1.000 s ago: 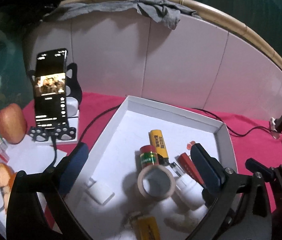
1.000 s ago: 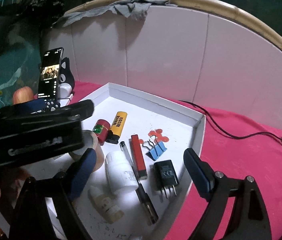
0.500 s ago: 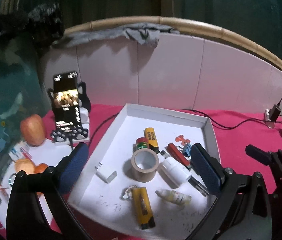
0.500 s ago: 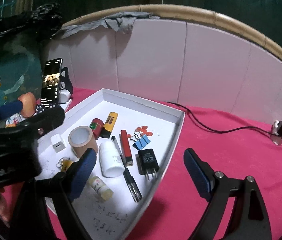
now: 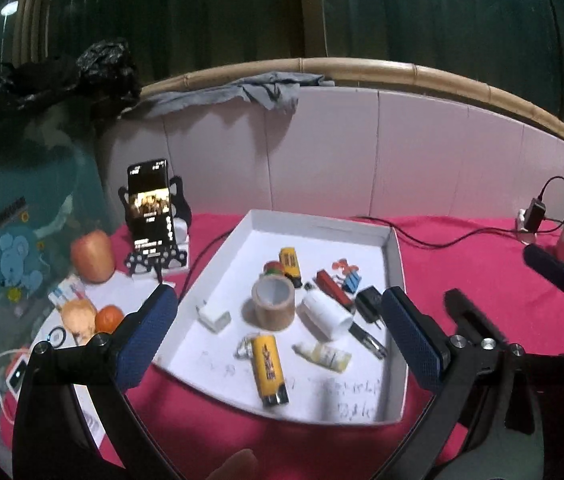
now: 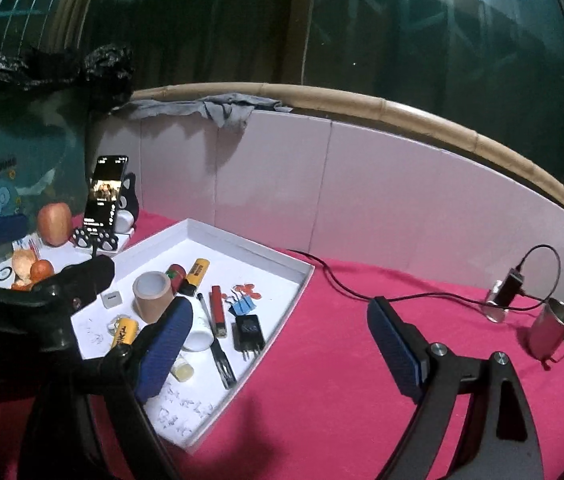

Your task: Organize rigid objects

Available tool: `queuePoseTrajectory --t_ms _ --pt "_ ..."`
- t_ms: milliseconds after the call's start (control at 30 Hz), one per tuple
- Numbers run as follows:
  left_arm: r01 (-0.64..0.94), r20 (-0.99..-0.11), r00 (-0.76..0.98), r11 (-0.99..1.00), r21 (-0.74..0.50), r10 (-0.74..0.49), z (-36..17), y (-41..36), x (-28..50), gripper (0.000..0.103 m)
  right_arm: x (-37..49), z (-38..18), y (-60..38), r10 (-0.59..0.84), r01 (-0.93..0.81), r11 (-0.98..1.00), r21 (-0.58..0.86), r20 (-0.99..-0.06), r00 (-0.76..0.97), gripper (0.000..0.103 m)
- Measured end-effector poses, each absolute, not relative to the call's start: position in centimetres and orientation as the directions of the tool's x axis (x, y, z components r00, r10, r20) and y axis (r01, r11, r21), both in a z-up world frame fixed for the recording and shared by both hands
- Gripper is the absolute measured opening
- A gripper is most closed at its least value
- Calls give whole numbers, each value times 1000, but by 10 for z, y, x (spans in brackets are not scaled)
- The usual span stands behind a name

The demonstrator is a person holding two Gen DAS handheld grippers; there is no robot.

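Observation:
A white tray (image 5: 395, 264) (image 6: 301, 280) on the pink cloth holds several small items: a tape roll (image 5: 273, 303) (image 6: 153, 295), a yellow lighter (image 5: 269, 368), a second yellow lighter (image 5: 290, 264), a white bottle (image 5: 325, 314), a black charger (image 6: 248, 330), a red stick (image 6: 217, 310), a blue binder clip (image 6: 244, 306) and a white plug cube (image 5: 213, 316). My left gripper (image 5: 278, 340) hangs open above the tray's near side, nothing between its blue pads. My right gripper (image 6: 282, 346) is open too, over the tray's right edge and the cloth.
A phone on a black stand (image 5: 150, 208), an apple (image 5: 93, 256) and small clutter sit left of the tray. A black cable (image 6: 401, 298) runs across the cloth to a plug and a metal cup (image 6: 549, 332) at the right. A white panel wall backs the table.
Both grippers have drawn back and risen from the tray, so the whole tray and more cloth now show. Both stayed open. The items in the tray have not moved.

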State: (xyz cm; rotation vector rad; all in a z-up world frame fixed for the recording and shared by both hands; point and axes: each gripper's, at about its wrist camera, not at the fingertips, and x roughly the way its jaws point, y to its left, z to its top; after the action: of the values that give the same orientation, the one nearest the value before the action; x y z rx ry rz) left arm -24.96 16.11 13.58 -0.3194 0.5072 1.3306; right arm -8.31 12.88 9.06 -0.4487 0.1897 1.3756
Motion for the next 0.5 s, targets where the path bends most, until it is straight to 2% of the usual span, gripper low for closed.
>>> queuePoseTrajectory --t_ms 167,500 --pt "-977 -513 134 199 74 848 136 145 -248 103 -72 92 107 905 -972 142 -185 -373 203 89" --pt "-981 -540 137 188 41 831 136 120 -253 103 -30 95 64 909 -983 184 -8 -379 173 89"
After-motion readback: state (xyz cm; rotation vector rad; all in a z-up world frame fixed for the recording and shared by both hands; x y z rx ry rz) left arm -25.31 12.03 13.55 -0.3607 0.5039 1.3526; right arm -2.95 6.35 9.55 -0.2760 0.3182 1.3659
